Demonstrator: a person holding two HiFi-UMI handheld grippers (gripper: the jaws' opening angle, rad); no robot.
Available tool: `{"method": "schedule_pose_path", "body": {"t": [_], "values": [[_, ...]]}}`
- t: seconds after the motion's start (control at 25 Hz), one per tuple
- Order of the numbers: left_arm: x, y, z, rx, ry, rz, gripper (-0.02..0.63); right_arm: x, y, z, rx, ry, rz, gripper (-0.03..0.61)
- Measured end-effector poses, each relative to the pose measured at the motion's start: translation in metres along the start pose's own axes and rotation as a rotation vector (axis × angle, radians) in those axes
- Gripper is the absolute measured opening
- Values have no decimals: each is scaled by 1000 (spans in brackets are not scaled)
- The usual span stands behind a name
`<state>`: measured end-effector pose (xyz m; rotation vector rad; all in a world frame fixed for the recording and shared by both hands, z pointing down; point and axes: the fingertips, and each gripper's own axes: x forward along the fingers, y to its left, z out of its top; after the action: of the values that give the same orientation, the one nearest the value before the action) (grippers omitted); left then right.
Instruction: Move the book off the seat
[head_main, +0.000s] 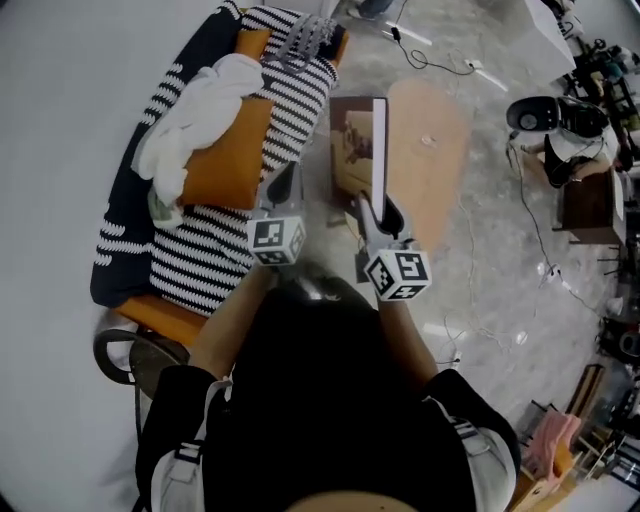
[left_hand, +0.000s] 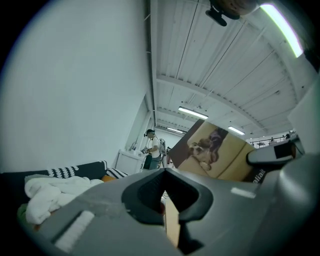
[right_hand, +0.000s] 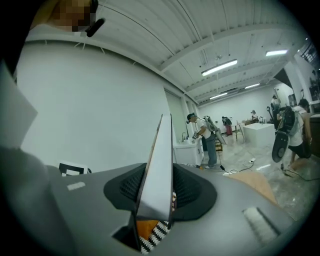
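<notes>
The book (head_main: 355, 150) has a brown cover with a picture on it. It stands on edge over the floor, just right of the seat (head_main: 215, 250), which is draped in black-and-white stripes. My right gripper (head_main: 375, 215) is shut on the book's lower edge; in the right gripper view the book (right_hand: 159, 170) rises upright between the jaws of that gripper (right_hand: 159, 200). My left gripper (head_main: 283, 185) hovers at the seat's right edge, shut with nothing in it. In the left gripper view the book's cover (left_hand: 215, 152) shows beyond that gripper (left_hand: 165, 187).
An orange cushion (head_main: 225, 160) and a white cloth (head_main: 195, 120) lie on the seat. A pale tan oval surface (head_main: 430, 140) sits right of the book. Cables (head_main: 440, 60) trail over the floor. A person (head_main: 575, 140) works at the far right.
</notes>
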<state>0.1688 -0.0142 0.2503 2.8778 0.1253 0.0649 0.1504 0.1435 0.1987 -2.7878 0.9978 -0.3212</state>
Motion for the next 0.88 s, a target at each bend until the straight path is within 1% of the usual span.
{"method": "schedule_pose_path", "body": {"t": [0.12,0.24,0.52,0.64,0.88], "values": [[7,-16,-3,-5,8,-54,5,-17,-12,1,2,-15,-60,156],[11,-39,-14,-9,40,-111,5,-39,-25,-2,11,-18,-123,156],[29,-101,-33,13,76,-233,5,-81,-69,2,40,-53,-239,156],[37,-125,-41,24,87,-268,5,-99,-87,1,51,-60,-273,156],[60,-174,-50,39,94,-305,5,-126,-133,6,72,-85,-319,156]]}}
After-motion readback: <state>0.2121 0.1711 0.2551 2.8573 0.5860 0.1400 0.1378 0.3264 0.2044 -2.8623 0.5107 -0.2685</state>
